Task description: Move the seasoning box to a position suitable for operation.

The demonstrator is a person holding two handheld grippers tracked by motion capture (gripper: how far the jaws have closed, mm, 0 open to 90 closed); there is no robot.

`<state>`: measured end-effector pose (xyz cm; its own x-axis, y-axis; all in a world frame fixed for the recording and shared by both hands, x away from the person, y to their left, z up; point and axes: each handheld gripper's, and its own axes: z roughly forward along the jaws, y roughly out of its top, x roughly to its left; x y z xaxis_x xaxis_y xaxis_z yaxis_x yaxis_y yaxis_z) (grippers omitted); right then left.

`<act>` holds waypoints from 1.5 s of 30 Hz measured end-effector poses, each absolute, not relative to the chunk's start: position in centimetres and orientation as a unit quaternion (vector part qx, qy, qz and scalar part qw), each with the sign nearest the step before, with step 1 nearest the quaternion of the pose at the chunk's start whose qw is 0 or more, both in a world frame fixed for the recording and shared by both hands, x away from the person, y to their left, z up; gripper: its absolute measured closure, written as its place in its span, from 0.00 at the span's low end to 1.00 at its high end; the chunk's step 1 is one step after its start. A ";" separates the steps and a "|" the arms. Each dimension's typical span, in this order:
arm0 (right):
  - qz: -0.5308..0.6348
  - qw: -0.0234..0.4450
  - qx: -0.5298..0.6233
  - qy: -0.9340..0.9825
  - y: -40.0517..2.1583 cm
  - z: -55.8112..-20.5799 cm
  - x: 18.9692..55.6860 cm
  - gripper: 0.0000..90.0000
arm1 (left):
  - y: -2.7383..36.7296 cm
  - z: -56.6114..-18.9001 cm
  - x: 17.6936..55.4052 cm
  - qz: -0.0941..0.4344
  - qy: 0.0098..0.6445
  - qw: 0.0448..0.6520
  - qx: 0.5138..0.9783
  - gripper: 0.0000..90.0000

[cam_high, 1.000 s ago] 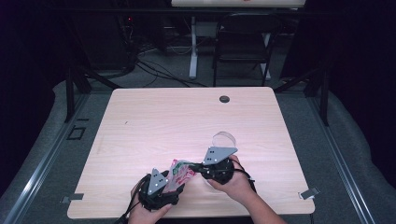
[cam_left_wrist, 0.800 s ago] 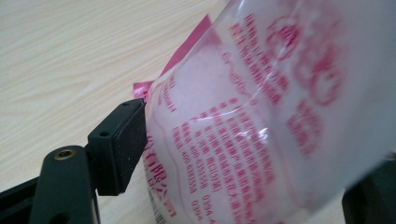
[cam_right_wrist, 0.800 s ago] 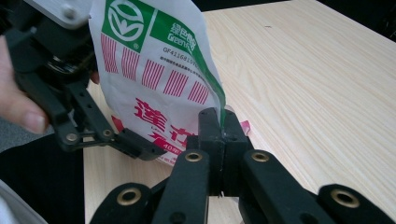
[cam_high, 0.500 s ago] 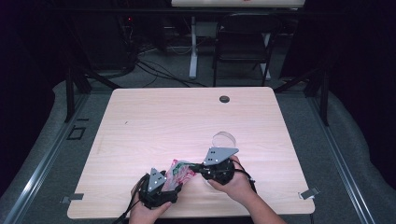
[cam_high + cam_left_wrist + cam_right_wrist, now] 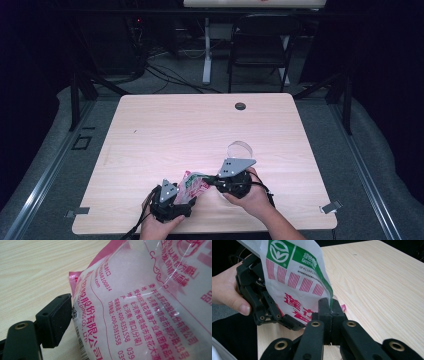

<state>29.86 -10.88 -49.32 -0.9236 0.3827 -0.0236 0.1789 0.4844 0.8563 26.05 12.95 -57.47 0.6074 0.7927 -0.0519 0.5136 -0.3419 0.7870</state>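
The right tool [image 5: 331,312] is clamped on the edge of a pink and white printed bag [image 5: 294,277], holding it up over the near edge of the bench [image 5: 200,130]; the left tool [image 5: 172,200] sits just beside the bag's lower end, its jaws having just been opening, one pad [image 5: 56,320] touching the bag, without a clear squeeze; a clear round lid [image 5: 241,149] lies nearby.

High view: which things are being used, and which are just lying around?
In use: printed bag; right tongs, shut on its edge; left tongs, jaws just opening, bag between them.
Lying about: clear round dish; dark table cap; chair.
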 end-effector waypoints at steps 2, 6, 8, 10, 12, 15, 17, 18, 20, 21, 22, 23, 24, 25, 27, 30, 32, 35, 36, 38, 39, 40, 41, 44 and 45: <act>0.482 0.106 0.165 0.854 -10.9 -49.4 29.9 1.00 | 12.9 -57.6 26.1 0.173 0.408 0.400 0.802 0.18; 0.482 0.105 0.165 0.854 -10.9 -49.4 29.8 1.00 | 12.7 -58.0 26.3 0.172 0.405 0.394 0.807 0.18; 0.482 0.106 0.165 0.854 -10.9 -49.4 29.8 1.00 | 12.6 -58.1 26.4 0.172 0.405 0.393 0.808 0.18; 0.482 0.105 0.165 0.854 -10.9 -49.4 29.8 1.00 | 12.5 -58.1 26.4 0.173 0.403 0.389 0.810 0.18; 0.483 0.106 0.165 0.853 -10.9 -49.4 29.8 1.00 | 12.5 -58.2 26.5 0.170 0.403 0.387 0.811 0.18; 0.482 0.107 0.164 0.854 -10.9 -49.4 29.8 1.00 | 12.5 -58.3 26.6 0.171 0.403 0.383 0.813 0.18; 0.483 0.105 0.163 0.854 -10.9 -49.4 29.8 1.00 | 12.5 -58.4 26.7 0.164 0.405 0.381 0.815 0.18; 0.483 0.105 0.163 0.854 -10.9 -49.4 29.8 1.00 | 12.5 -58.5 26.8 0.165 0.405 0.378 0.816 0.18; 0.481 0.108 0.163 0.855 -10.9 -49.4 29.8 1.00 | 12.5 -58.7 26.8 0.162 0.409 0.375 0.816 0.18; 0.481 0.108 0.163 0.855 -10.9 -49.4 29.8 1.00 | 12.5 -58.7 26.9 0.157 0.411 0.375 0.816 0.18; 0.480 0.109 0.163 0.855 -10.9 -49.4 29.8 1.00 | 12.4 -58.7 26.9 0.159 0.411 0.375 0.816 0.18; 0.482 0.109 0.164 0.854 -10.9 -49.4 29.8 1.00 | 12.4 -58.7 26.9 0.161 0.408 0.372 0.818 0.18; 0.481 0.109 0.164 0.854 -10.9 -49.4 29.8 1.00 | 12.4 -58.7 26.9 0.162 0.408 0.371 0.818 0.18; 0.483 0.107 0.165 0.853 -11.0 -49.5 29.8 1.00 | 12.4 -58.7 26.9 0.159 0.407 0.369 0.820 0.18; 0.483 0.107 0.166 0.853 -11.0 -49.5 29.8 1.00 | 12.4 -58.8 27.0 0.156 0.408 0.366 0.822 0.18; 0.483 0.107 0.167 0.853 -11.0 -49.6 29.8 1.00 | 12.2 -58.8 27.0 0.160 0.405 0.349 0.830 0.19; 0.483 0.107 0.168 0.853 -11.0 -49.6 29.8 1.00 | 12.2 -58.8 26.9 0.163 0.400 0.344 0.834 0.19; 0.482 0.107 0.167 0.853 -11.0 -49.6 29.9 1.00 | 12.2 -58.8 26.9 0.162 0.404 0.346 0.831 0.21; 0.483 0.107 0.167 0.853 -11.0 -49.5 29.9 1.00 | 12.2 -58.8 26.9 0.163 0.405 0.346 0.831 0.21; 0.485 0.108 0.167 0.852 -11.0 -49.6 29.8 1.00 | 12.2 -58.8 26.8 0.165 0.405 0.346 0.830 0.23; 0.484 0.109 0.167 0.852 -11.0 -49.5 29.8 1.00 | 12.2 -58.8 26.8 0.165 0.405 0.346 0.830 0.23; 0.484 0.109 0.167 0.852 -11.0 -49.5 29.8 1.00 | 12.2 -58.8 26.8 0.167 0.406 0.347 0.829 0.25; 0.484 0.109 0.167 0.852 -11.0 -49.5 29.8 1.00 | 12.3 -58.8 26.8 0.168 0.406 0.348 0.828 0.25; 0.485 0.110 0.167 0.852 -11.0 -49.5 29.8 1.00 | 12.3 -58.8 26.7 0.170 0.408 0.350 0.825 0.29; 0.484 0.110 0.167 0.852 -11.0 -49.5 29.8 1.00 | 12.3 -58.8 26.7 0.170 0.409 0.351 0.825 0.30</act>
<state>29.77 -10.95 -49.53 -0.9199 0.3912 -0.0254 0.1781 0.4747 0.8619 26.72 12.32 -58.80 0.6078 0.7940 -0.0057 0.5549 -0.4196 0.7183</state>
